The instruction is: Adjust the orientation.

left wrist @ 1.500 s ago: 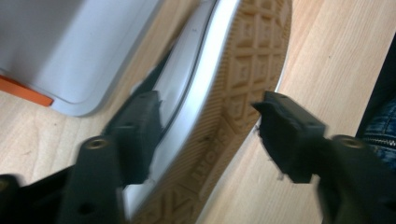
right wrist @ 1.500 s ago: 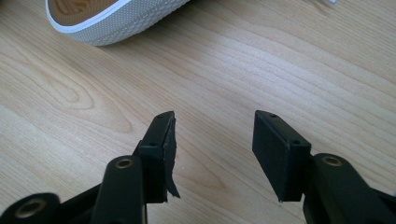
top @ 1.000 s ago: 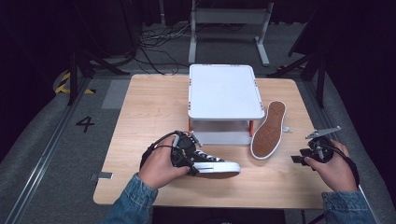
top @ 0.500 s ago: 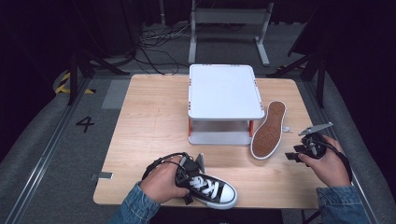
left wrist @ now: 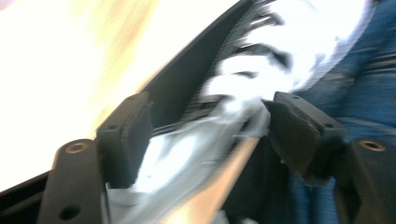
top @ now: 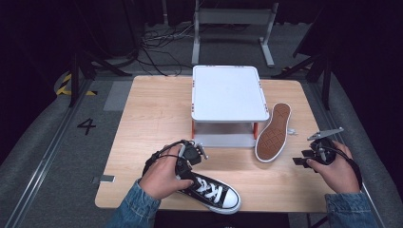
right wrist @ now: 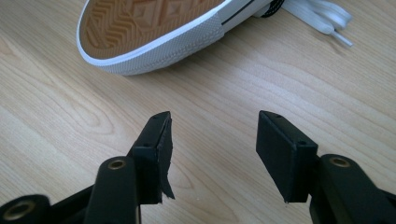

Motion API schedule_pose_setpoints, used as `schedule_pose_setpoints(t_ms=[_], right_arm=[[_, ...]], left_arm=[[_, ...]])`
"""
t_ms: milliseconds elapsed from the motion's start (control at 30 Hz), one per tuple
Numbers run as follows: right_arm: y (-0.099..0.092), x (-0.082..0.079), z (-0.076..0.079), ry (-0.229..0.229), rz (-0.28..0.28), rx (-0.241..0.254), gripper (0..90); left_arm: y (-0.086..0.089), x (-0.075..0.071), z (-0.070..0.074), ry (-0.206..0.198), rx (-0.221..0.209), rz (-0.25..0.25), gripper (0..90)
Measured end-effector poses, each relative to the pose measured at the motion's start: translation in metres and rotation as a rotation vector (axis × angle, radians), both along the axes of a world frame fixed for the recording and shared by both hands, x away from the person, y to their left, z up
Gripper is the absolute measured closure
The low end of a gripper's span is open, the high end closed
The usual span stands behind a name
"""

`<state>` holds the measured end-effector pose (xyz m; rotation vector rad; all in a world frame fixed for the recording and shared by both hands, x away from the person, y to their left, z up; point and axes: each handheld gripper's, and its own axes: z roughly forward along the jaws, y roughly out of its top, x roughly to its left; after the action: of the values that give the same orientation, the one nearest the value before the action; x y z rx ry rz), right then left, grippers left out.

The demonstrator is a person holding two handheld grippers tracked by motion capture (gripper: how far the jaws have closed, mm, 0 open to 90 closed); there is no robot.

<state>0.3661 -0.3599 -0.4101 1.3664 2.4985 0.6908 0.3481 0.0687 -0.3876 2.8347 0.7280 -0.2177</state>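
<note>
High view shows two shoes: one upright shoe [top: 212,192] under the left gripper [top: 189,156], whose just-opened jaws straddle its blurred collar; the tipped shoe [right wrist: 154,32] lies beyond the right gripper [right wrist: 212,135], jaws open, empty.

Black sneaker [top: 209,190] with white laces and white toe cap on the pale wood-grain desk [top: 152,114]. The second sneaker [top: 273,132] shows a tan, diamond-patterned sole, white-edged. White platform [top: 228,92] on orange legs. Blue denim sleeve [top: 135,209].

Blue denim sleeves [top: 137,205], black hand-held grippers [top: 190,154]
</note>
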Motion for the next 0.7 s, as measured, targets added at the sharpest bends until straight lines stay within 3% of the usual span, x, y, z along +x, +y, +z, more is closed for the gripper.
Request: schedule_pose_setpoints(t_ms=[67, 167, 233, 267, 367, 467, 533, 633, 700], right_arm=[[-0.002, -0.002, -0.002, 0.004, 0.002, -0.002, 46.2], [-0.004, -0.004, -0.003, 0.007, -0.003, -0.002, 45.8], [-0.005, -0.005, -0.004, 0.005, -0.002, -0.002, 45.9], [-0.007, -0.007, -0.005, 0.009, -0.010, -0.002, 45.8], [-0.010, -0.009, -0.005, 0.006, -0.017, -0.003, 45.8], [-0.013, -0.011, -0.004, 0.001, -0.022, -0.001, 45.8], [-0.014, -0.011, -0.003, 0.000, -0.024, -0.001, 45.8], [-0.014, -0.011, -0.004, -0.001, -0.025, -0.001, 45.8], [-0.013, -0.011, -0.004, 0.001, -0.025, -0.001, 45.8]], left_arm=[[-0.005, 0.003, -0.006, 0.024, -0.010, -0.037, 32.2], [-0.008, 0.007, -0.006, 0.071, -0.033, -0.087, 51.1], [-0.011, 0.006, -0.006, 0.064, -0.023, -0.108, 63.8], [-0.016, 0.004, -0.005, 0.046, 0.010, -0.147, 66.7], [-0.017, 0.005, -0.003, 0.031, 0.013, -0.164, 75.1], [-0.015, 0.005, 0.001, 0.006, -0.011, -0.148, 78.6], [-0.013, 0.008, 0.006, -0.015, -0.057, -0.125, 79.3], [-0.011, 0.016, 0.013, -0.064, -0.118, -0.053, 80.0], [-0.011, 0.021, 0.013, -0.079, -0.133, -0.024, 80.2]])
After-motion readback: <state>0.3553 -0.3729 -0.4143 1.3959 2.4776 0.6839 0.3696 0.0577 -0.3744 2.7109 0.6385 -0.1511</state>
